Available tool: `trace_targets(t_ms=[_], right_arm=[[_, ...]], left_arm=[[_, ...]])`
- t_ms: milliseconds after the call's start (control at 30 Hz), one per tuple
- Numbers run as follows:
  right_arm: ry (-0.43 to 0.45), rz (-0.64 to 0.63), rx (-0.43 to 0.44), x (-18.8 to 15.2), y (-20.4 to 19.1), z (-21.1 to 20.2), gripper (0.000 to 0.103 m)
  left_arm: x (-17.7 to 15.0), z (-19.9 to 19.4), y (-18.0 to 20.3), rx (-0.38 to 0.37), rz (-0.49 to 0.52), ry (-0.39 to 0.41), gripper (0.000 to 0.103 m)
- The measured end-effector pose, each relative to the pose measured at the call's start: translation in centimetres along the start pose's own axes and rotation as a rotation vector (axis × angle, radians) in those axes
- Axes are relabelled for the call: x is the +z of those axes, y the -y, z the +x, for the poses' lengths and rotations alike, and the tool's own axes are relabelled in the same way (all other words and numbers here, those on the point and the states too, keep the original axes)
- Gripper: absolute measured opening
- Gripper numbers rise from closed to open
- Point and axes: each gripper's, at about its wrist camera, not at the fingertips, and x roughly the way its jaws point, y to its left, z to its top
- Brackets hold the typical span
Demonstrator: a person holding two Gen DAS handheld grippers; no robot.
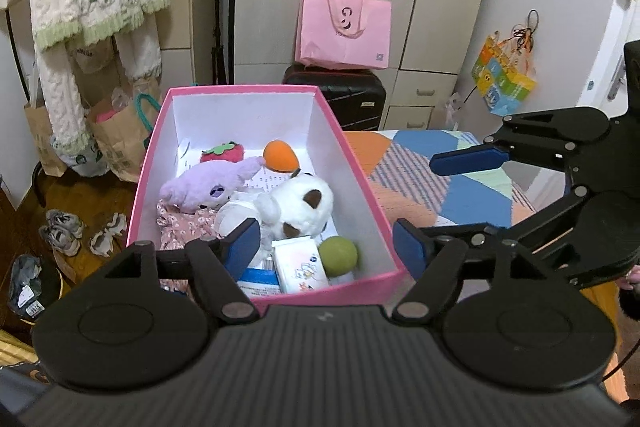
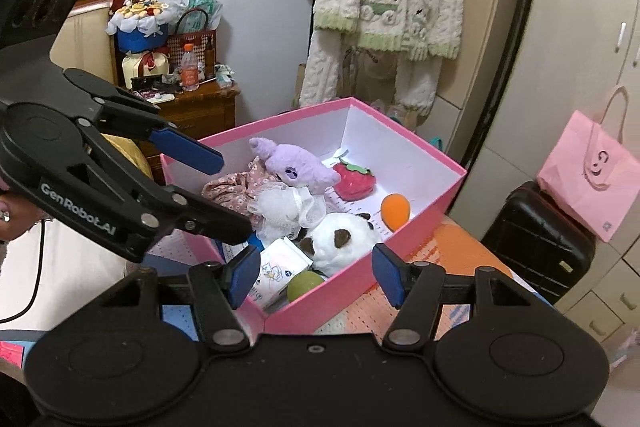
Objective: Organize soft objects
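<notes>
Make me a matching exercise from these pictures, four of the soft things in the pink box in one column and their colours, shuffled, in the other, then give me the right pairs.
Things:
1. strawberry plush
2. egg-shaped sponge
3. long-eared plush
4. ball

Colours:
A. green
B. purple
C. red
D. orange

Pairs: 1-C, 2-D, 3-B, 4-A. All four lie inside the pink box.
</notes>
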Motion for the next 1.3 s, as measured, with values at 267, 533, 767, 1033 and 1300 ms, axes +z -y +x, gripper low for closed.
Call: trace_targets(t_ms=[267, 533, 767, 1033, 1300], right_arm=[[0.042, 0.004, -0.031, -1.2, -1.5, -3.4, 0.072], [0.056, 0.032, -0.064, -2.6, -2.1, -5.1, 0.08], [0.049, 0.165, -0.124, -4.8, -0.7, -6.7, 0.092], [0.004, 0.32, -0.203, -7.0, 0.2, -8.2, 0.099], [0.075, 0.402, -0.212, -8.6, 0.6, -9.9, 0.099]], left_arm=[[-1.0, -2.2, 1.2, -0.04, 0.018, 0.007, 0.075], [-1.9, -3.8, 1.8, -0.095, -0.015, 0.026, 0.075], [-3.0, -4.5, 3.5, -0.113, 0.014, 0.034, 0.086], [-3.6, -4.4, 5.0, -0.023, 0.022, 0.047, 0.099], [-3.5, -5.6, 5.0, 0.181, 0.04, 0.111, 0.101]])
